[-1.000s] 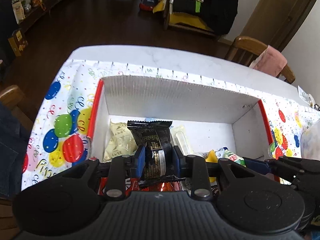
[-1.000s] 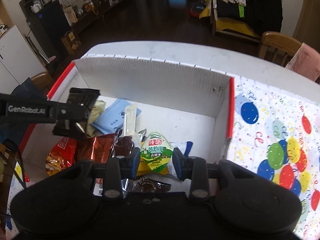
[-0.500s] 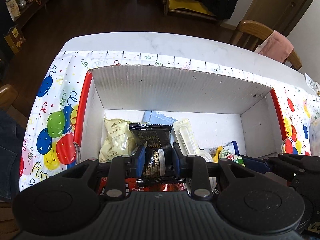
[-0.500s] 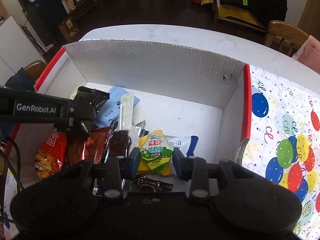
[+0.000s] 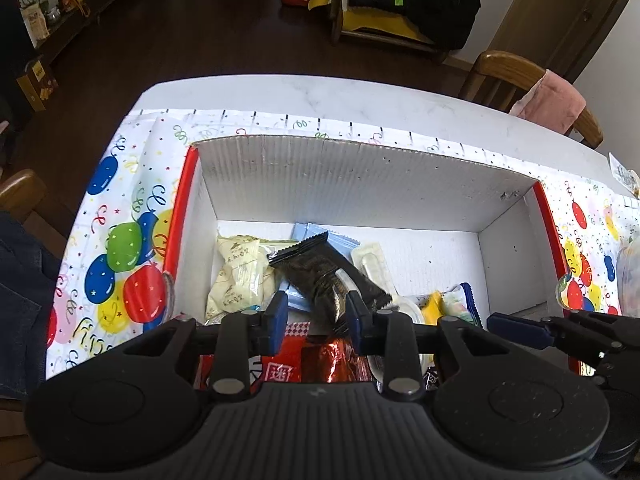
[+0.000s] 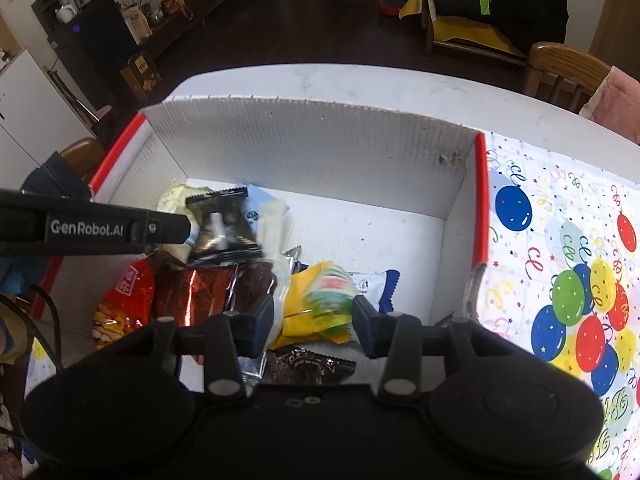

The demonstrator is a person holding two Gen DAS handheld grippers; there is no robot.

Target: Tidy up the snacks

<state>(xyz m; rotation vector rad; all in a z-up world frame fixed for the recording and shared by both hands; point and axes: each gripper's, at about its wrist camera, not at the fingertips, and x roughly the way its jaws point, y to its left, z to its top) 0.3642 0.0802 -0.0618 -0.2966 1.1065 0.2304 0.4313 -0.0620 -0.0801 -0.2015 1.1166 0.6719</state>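
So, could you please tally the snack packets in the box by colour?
Dark: 2, black packet and brown packet
Red: 2, crisp bag and foil packet
Blue: 2, light blue packet and white-blue packet
Cream packet: 1
Clear packet: 1
Yellow-green packet: 1
Total: 9

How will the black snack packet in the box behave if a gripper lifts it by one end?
The black snack packet is glossy film, so probably slippery. It looks small and thin, so likely light. Its crimped flat ends suggest it would flop or twist.
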